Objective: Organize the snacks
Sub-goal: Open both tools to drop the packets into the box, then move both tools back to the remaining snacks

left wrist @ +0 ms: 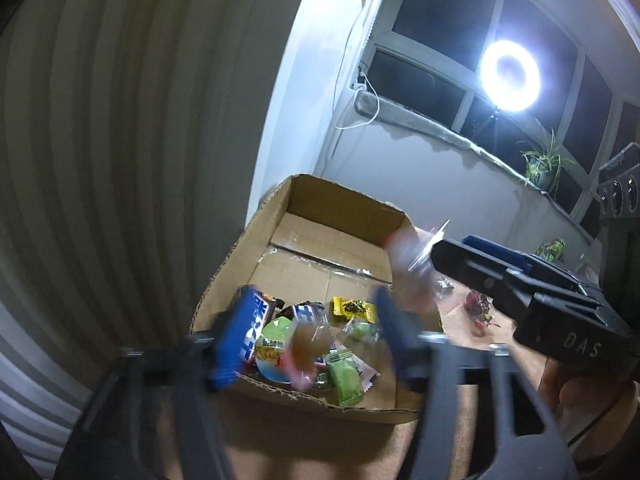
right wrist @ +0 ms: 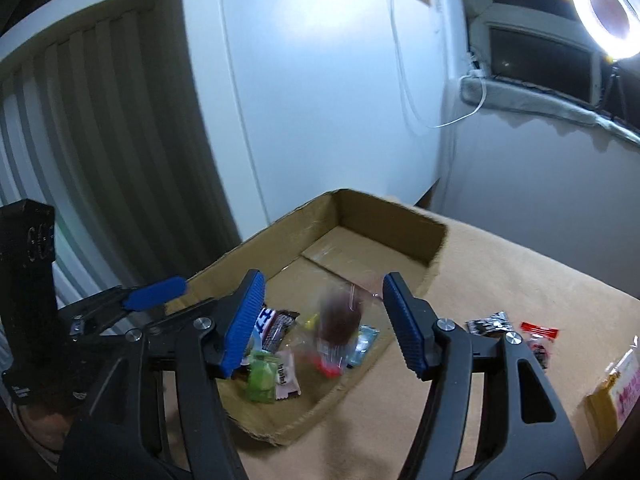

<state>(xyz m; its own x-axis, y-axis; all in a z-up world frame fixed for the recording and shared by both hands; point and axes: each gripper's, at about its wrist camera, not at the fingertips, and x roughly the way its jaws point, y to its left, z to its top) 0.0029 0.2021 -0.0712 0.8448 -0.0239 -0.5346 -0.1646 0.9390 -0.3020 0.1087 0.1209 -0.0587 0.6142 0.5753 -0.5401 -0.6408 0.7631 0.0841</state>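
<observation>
An open cardboard box (left wrist: pixel 340 208) (right wrist: pixel 280 236) sits on the tan table. Several wrapped snacks lie in its near end: a green packet (left wrist: pixel 344 380) (right wrist: pixel 260 376), a yellow packet (left wrist: pixel 352 306), a blue-and-white bar (left wrist: pixel 254 328). My left gripper (left wrist: pixel 308 344) is open above them. My right gripper (right wrist: pixel 324 320) is open over the box; a blurred brown-and-red clear-wrapped snack (right wrist: pixel 338 324) (left wrist: pixel 308 344) hangs in mid-air between its fingers, apart from both pads. The right gripper also shows in the left wrist view (left wrist: pixel 496 256).
Loose snacks lie on the table right of the box: a black packet (right wrist: pixel 490 324), a red-topped one (right wrist: pixel 538 340), a yellow-pink bag (right wrist: pixel 616 384). A white wall and curtain stand behind the box. A ring light (left wrist: pixel 510 76) and potted plant (left wrist: pixel 542 164) are by the window.
</observation>
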